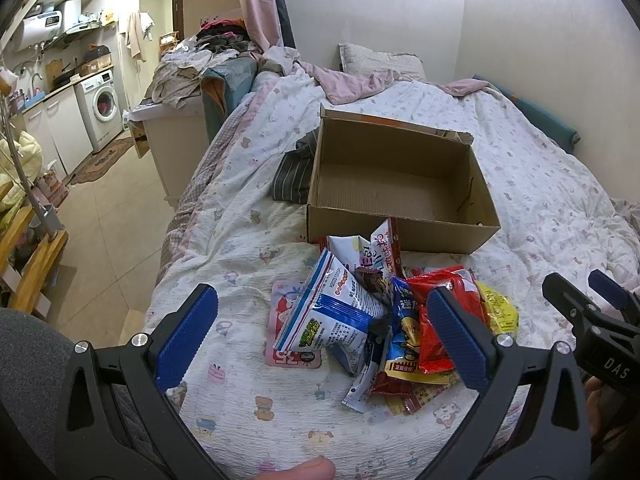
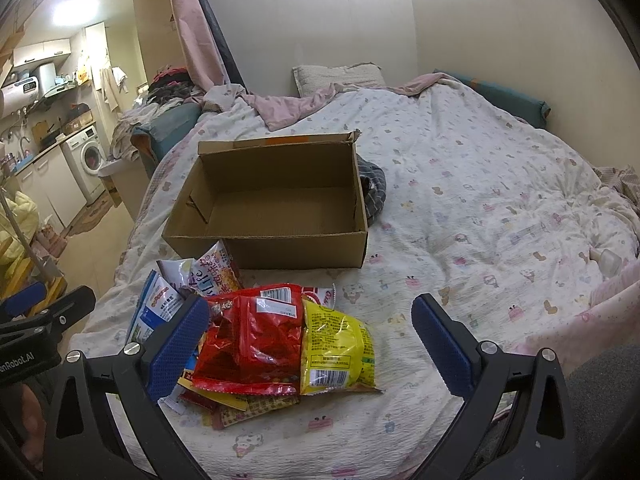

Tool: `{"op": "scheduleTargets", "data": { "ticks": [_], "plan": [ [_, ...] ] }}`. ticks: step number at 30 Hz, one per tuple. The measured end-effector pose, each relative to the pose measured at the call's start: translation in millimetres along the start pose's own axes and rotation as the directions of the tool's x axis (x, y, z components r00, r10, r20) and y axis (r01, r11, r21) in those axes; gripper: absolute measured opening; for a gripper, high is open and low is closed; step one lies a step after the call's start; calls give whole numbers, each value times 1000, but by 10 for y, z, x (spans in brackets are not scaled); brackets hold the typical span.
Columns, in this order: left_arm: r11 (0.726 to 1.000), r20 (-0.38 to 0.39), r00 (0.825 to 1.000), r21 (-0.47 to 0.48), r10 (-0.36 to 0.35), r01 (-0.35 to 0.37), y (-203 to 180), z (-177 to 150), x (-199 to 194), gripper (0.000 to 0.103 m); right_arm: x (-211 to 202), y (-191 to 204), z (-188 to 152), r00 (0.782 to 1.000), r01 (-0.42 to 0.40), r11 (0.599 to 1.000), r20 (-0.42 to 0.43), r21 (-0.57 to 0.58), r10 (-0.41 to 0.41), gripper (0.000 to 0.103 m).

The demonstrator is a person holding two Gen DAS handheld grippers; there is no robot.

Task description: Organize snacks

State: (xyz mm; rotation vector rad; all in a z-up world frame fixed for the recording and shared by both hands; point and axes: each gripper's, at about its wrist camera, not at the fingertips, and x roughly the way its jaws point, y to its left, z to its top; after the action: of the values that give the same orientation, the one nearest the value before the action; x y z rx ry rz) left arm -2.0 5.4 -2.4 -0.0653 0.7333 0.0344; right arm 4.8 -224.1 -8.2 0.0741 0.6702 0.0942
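Observation:
A pile of snack packets lies on the bed quilt in front of an open, empty cardboard box point(image 1: 400, 184) point(image 2: 276, 204). In the left wrist view a blue-and-white packet point(image 1: 336, 312) lies between my fingers, with a red packet point(image 1: 436, 320), a yellow packet point(image 1: 498, 308) and a flat pink packet point(image 1: 286, 320) around it. My left gripper point(image 1: 320, 320) is open above the pile and holds nothing. My right gripper point(image 2: 312, 328) is open over the red packet point(image 2: 256, 344) and yellow packet point(image 2: 338, 348), empty. It also shows at the right edge of the left wrist view point(image 1: 592, 292).
A dark striped cloth point(image 1: 294, 176) lies against the box's far side. A pillow point(image 2: 336, 74) and pink blanket point(image 2: 304, 104) sit at the head of the bed. The bed edge and floor point(image 1: 112, 240) drop off to the left, with a washing machine point(image 1: 100, 104) beyond.

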Motion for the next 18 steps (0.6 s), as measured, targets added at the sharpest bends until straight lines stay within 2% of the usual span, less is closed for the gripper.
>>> {"op": "scheduleTargets", "data": {
  "ticks": [18],
  "plan": [
    [1000, 1, 1000, -8, 15, -15, 1, 36, 6, 103, 2, -16, 7, 1000, 2, 1000, 0, -2, -2, 103]
  ]
}}
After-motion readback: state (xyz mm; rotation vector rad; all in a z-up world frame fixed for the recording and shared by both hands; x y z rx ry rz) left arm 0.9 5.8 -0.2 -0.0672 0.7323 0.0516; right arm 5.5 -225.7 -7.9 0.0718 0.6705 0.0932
